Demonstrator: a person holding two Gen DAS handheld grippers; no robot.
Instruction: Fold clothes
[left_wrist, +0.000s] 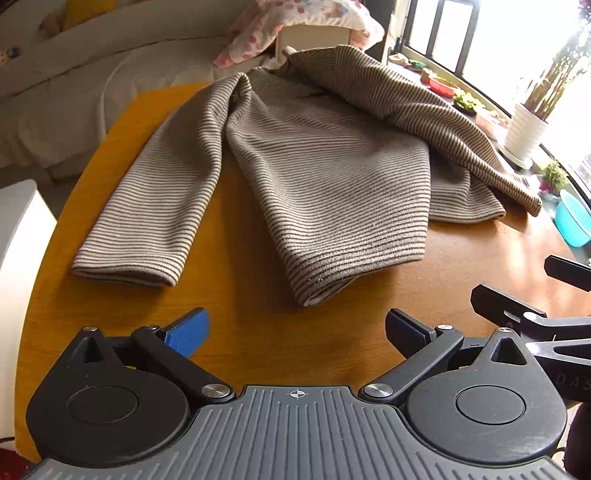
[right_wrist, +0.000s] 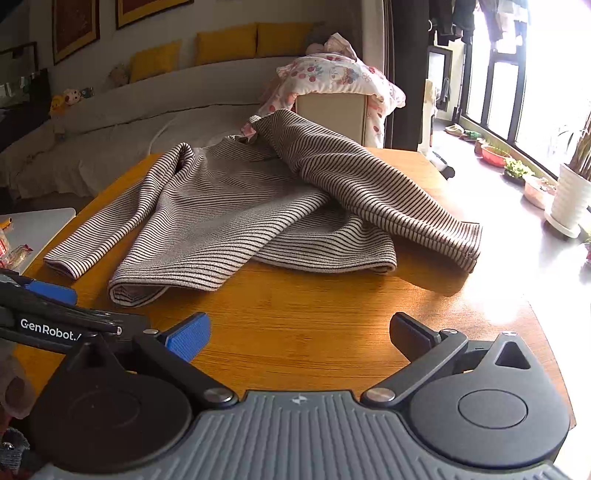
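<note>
A brown-and-cream striped sweater (left_wrist: 325, 173) (right_wrist: 229, 214) lies spread on the wooden table (left_wrist: 258, 339) (right_wrist: 303, 306). One sleeve (left_wrist: 147, 206) stretches toward the near left. The other sleeve (right_wrist: 369, 184) is draped across the body toward the right. My left gripper (left_wrist: 295, 332) stands open over bare wood just short of the sweater's near hem, nothing between its fingers. My right gripper (right_wrist: 299, 334) is open too, a hand's width before the hem, holding nothing. Part of the left gripper (right_wrist: 44, 310) shows at the right wrist view's left edge.
A white sofa (right_wrist: 110, 140) with yellow cushions lies beyond the table. A floral blanket (right_wrist: 332, 77) covers a box at the far edge. Potted plants (right_wrist: 569, 192) and a turquoise basin (left_wrist: 572, 218) stand by the window on the right. A white side table (right_wrist: 33, 229) is at the left.
</note>
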